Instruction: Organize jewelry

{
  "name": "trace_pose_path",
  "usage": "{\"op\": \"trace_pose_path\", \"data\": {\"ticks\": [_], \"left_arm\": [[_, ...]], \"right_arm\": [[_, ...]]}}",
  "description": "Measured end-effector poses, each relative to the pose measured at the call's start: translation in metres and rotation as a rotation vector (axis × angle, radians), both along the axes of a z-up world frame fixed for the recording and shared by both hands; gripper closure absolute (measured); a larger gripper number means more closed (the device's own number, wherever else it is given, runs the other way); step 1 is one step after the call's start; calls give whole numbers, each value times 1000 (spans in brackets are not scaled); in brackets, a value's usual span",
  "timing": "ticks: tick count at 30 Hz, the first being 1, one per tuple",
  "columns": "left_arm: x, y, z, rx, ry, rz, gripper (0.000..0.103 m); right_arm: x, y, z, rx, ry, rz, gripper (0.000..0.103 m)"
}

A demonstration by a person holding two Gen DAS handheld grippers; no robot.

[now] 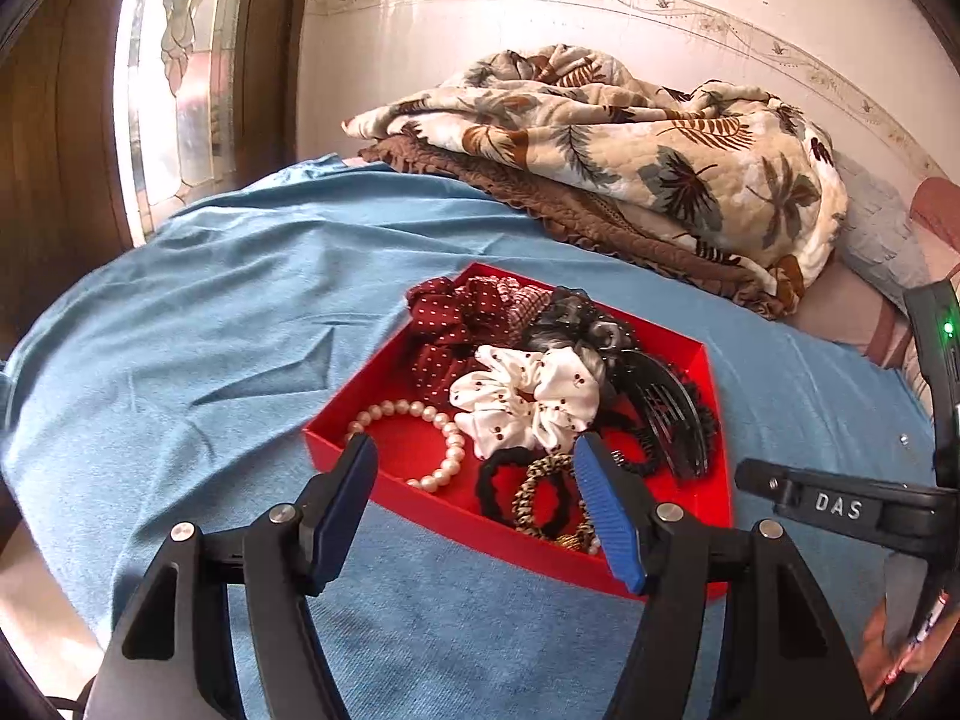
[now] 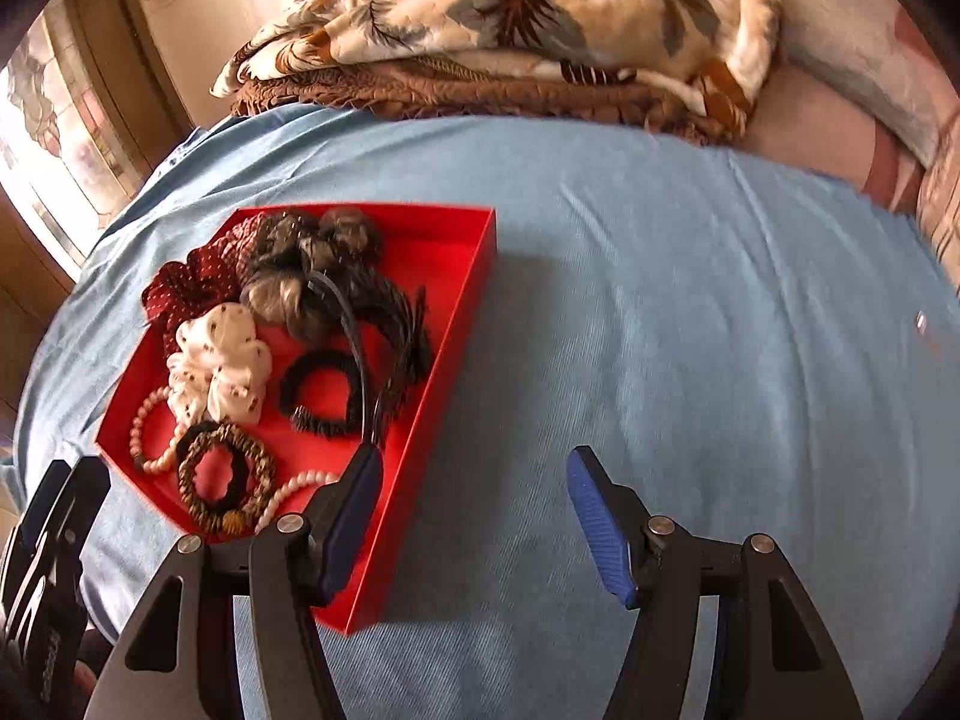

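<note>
A red tray lies on the blue bed cover and also shows in the right wrist view. It holds a pearl bracelet, a white dotted scrunchie, dark red scrunchies, black hair ties, a gold-brown tie and a black claw clip. My left gripper is open and empty over the tray's near edge. My right gripper is open and empty, to the right of the tray, over the cover; its body shows in the left wrist view.
A folded leaf-print blanket on a brown quilt lies at the back of the bed. A pillow sits at the far right. A window and wooden frame stand at the left. The blue cover stretches right of the tray.
</note>
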State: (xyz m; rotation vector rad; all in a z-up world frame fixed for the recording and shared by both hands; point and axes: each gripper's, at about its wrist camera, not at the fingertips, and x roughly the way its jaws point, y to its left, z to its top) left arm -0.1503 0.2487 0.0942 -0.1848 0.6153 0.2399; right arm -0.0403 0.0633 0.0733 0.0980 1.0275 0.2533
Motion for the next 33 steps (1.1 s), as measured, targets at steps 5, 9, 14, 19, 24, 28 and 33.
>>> {"op": "trace_pose_path", "data": {"ticks": [5,9,14,19,24,28,33], "left_arm": [[-7,-3,-2,35,9,7,33],[-15,-6,2,62,-3,8,32],[-22,-9,10,99,-4,12,29],[-36,-21,23,198,-6,15,21],[-54,-26,35,207,-12,9,13],[-71,-26,50,185,-49,16,5],[-89,-32,67,222,-92,54,1]], "right_arm": [[1,10,-21,21,69,33,35],[1,8,-28,12,73,10,35],[-4,1,-17,17,46,4,33],[-23,-21,6,70,3,-14,33],[-53,-39,21,77,-51,-36,30],[-77,-51,25,84,-71,-55,30],[-105,-61,23,75,-81,-68,29]]}}
